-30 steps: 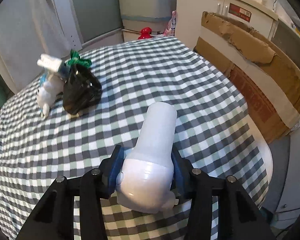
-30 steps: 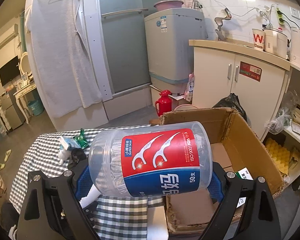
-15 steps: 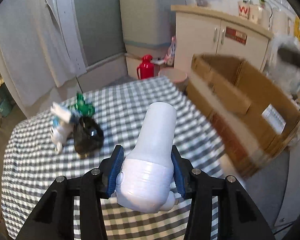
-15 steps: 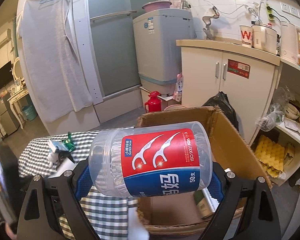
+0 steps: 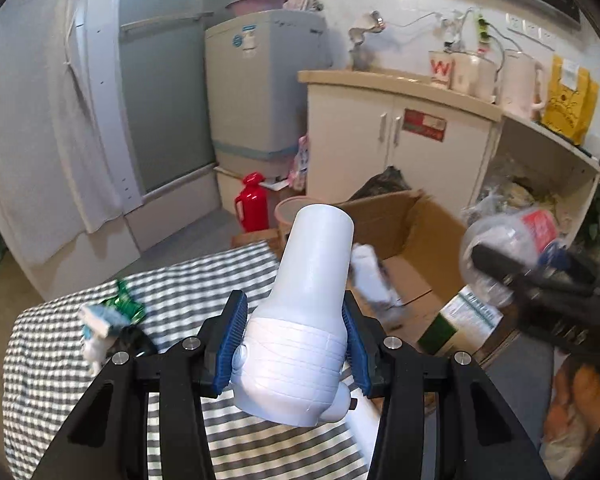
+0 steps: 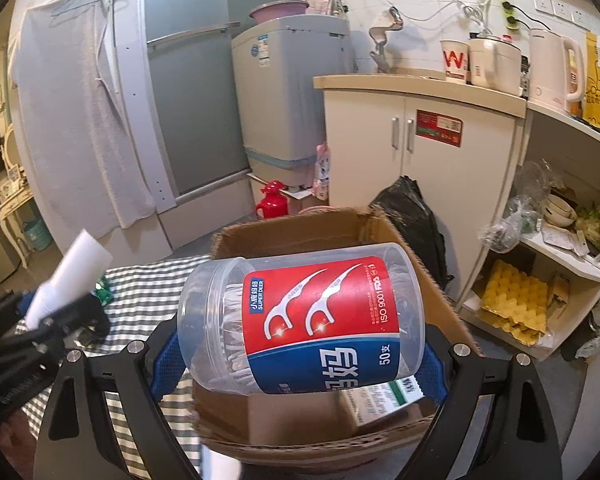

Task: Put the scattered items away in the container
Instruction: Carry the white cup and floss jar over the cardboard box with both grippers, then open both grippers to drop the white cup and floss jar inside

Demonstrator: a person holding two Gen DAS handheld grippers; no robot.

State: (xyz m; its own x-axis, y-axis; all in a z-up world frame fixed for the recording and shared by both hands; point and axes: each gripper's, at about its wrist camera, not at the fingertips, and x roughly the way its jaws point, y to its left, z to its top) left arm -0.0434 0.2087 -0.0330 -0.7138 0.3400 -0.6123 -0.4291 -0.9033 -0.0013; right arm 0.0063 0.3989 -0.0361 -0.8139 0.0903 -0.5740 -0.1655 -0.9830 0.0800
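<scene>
Checked cloth [image 5: 220, 280] covers the small table in this cluttered utility corner, with a washing machine [image 5: 260, 88] and a cream cabinet [image 6: 416, 140] against the far wall. To the table's right sits an open cardboard box [image 6: 300, 232], a green-and-white packet [image 6: 380, 400] already lying inside. The left gripper [image 5: 296, 344] is clamped on a white plastic bottle [image 5: 304, 304], held above the cloth and pointing toward the box. The right gripper [image 6: 300, 356] squeezes a clear floss-pick jar [image 6: 304, 316] with a red and blue label, held over the box's near edge. On the table's far left remain a white toy figure [image 5: 96, 332], a black bag [image 5: 136, 340] and something green [image 5: 126, 302].
</scene>
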